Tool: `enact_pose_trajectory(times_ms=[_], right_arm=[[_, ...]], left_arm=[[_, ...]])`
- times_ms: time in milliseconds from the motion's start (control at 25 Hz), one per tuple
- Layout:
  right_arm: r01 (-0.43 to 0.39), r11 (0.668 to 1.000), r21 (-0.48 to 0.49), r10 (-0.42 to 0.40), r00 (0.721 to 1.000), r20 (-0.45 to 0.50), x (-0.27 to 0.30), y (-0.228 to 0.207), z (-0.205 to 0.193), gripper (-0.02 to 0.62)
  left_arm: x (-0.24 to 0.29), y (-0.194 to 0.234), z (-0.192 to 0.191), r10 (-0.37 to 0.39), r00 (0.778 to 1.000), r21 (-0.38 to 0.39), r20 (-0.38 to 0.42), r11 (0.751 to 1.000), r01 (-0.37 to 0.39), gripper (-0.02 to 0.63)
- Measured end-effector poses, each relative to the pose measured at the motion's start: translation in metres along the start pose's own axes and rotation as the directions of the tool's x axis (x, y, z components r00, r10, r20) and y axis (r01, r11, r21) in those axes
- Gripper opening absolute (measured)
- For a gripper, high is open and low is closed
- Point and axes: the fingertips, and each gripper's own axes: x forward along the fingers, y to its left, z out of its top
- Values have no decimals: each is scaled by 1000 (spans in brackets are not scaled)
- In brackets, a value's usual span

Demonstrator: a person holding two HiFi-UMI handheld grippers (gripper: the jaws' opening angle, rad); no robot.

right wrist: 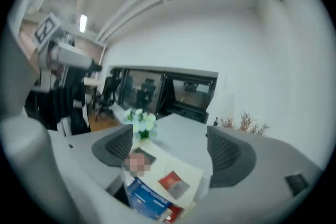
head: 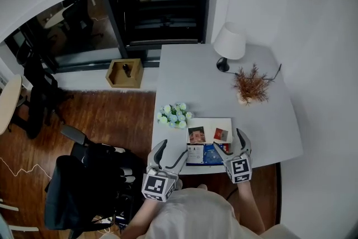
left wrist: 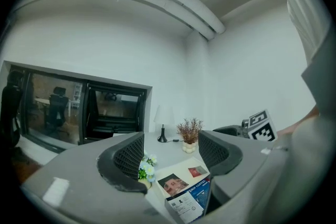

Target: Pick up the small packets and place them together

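Observation:
A white board (head: 211,122) lies near the table's front edge. Two small packets rest on it: one with a printed picture (head: 196,135) and a red one (head: 221,134). A blue and white box (head: 202,154) sits just in front of the board, with a bit of red packaging (right wrist: 173,213) beside it. My left gripper (head: 172,153) hovers open at the table's edge, left of the box, holding nothing. My right gripper (head: 231,145) is open and empty above the box's right end. In the right gripper view the red packet (right wrist: 173,183) lies below and between the jaws.
A white lamp (head: 230,42) and a dried plant in a pot (head: 250,87) stand at the back right of the table (head: 190,81). A small flower bunch (head: 174,115) sits at its left edge. A black chair (head: 89,176) and a wooden box (head: 124,73) are on the floor to the left.

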Motion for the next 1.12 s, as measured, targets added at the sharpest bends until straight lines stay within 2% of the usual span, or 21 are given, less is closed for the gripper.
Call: enact_pose_trajectory(times_ms=[80, 160, 240, 360, 440, 600, 1120], right_arm=[[-4, 989, 147, -9, 996, 90, -16, 0, 26, 453], [9, 970, 243, -44, 989, 140, -29, -2, 43, 453], [13, 958, 288, -68, 981, 181, -40, 0, 56, 450], [-22, 946, 324, -65, 964, 257, -52, 5, 67, 368], [-8, 956, 294, -74, 961, 266, -55, 4, 70, 368], [86, 979, 183, -121, 974, 192, -55, -5, 68, 367], [76, 988, 132, -99, 978, 186, -56, 0, 73, 367]], left_arm=[[5, 1, 0, -6, 1000, -21, 1, 1000, 6, 311], [9, 2, 2, -6, 1000, -34, 8, 999, 7, 310], [11, 1, 3, -5, 1000, -22, 15, 1000, 6, 310], [12, -4, 7, -15, 999, -7, 33, 1000, 15, 310], [12, -7, 11, -25, 998, -12, 50, 1000, 25, 308], [13, -10, 14, -40, 997, -7, 60, 999, 40, 308], [14, -14, 8, -44, 998, 1, 38, 999, 44, 308]])
